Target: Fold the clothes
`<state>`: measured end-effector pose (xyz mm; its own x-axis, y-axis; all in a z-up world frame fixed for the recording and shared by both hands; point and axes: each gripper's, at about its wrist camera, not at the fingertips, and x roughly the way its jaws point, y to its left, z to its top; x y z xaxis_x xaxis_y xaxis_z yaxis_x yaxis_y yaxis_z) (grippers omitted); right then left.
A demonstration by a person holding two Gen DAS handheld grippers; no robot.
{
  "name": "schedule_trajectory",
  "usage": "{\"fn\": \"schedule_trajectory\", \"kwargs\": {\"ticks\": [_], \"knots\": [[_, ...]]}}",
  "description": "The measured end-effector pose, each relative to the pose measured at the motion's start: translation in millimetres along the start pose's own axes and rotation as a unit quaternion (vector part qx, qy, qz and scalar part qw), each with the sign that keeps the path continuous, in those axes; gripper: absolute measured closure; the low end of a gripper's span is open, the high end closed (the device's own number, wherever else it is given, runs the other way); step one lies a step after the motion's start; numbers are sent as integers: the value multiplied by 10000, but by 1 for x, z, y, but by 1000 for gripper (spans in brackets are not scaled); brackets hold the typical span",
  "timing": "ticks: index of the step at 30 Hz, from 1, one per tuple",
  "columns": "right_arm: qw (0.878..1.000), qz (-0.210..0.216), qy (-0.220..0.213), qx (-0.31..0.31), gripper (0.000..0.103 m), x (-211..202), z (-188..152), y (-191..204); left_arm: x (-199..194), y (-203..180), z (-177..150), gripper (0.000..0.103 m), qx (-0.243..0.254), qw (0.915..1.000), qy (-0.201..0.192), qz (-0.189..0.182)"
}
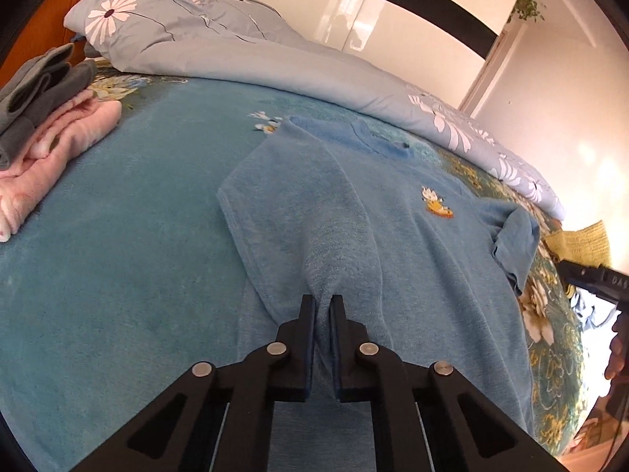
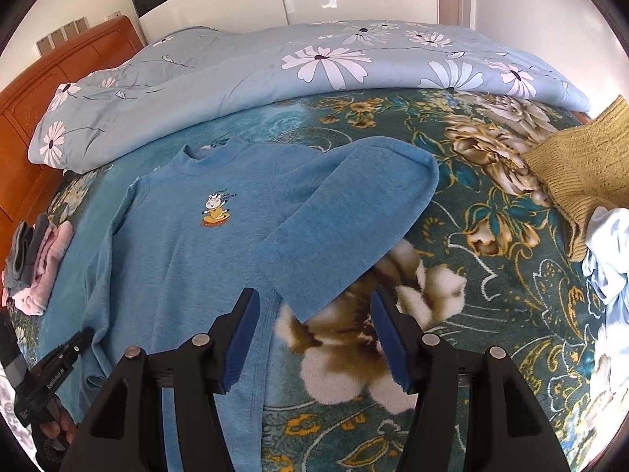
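A blue long-sleeved top (image 1: 412, 244) with a small cartoon print lies flat on the bed. In the left wrist view my left gripper (image 1: 323, 303) is shut on its left sleeve (image 1: 298, 196), which is drawn across the body. In the right wrist view the top (image 2: 188, 244) lies ahead and left. Its other sleeve (image 2: 346, 216) lies angled out to the right, its cuff end just ahead of my open, empty right gripper (image 2: 314, 306). The left gripper's body (image 2: 55, 369) shows at the lower left there, its fingertips hidden.
A stack of folded grey and pink clothes (image 1: 43, 118) sits at the left. A floral duvet (image 2: 275, 74) is bunched along the far side. A yellow knit (image 2: 582, 169) and a pale garment (image 2: 609, 251) lie at the right. The teal floral blanket (image 2: 491, 295) covers the bed.
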<state>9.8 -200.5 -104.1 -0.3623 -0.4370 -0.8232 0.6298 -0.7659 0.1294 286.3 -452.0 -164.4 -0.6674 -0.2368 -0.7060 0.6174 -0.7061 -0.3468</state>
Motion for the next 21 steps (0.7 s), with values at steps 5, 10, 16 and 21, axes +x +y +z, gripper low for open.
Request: {"fn": "schedule_trajectory", "kwargs": {"ticks": [5, 10, 16, 21], "knots": [[9999, 63, 140, -48, 43, 8, -6, 4, -26, 44, 27, 96, -356, 9972, -531, 392], [9995, 124, 294, -22, 43, 19, -14, 3, -37, 98, 54, 95, -605, 9895, -739, 1086], [9989, 140, 442, 66, 43, 26, -22, -1, -29, 150, 70, 95, -930, 9800, -633, 1640], [9985, 161, 507, 87, 43, 25, -29, -3, -25, 159, 68, 93, -993, 9815, -436, 1575]]}}
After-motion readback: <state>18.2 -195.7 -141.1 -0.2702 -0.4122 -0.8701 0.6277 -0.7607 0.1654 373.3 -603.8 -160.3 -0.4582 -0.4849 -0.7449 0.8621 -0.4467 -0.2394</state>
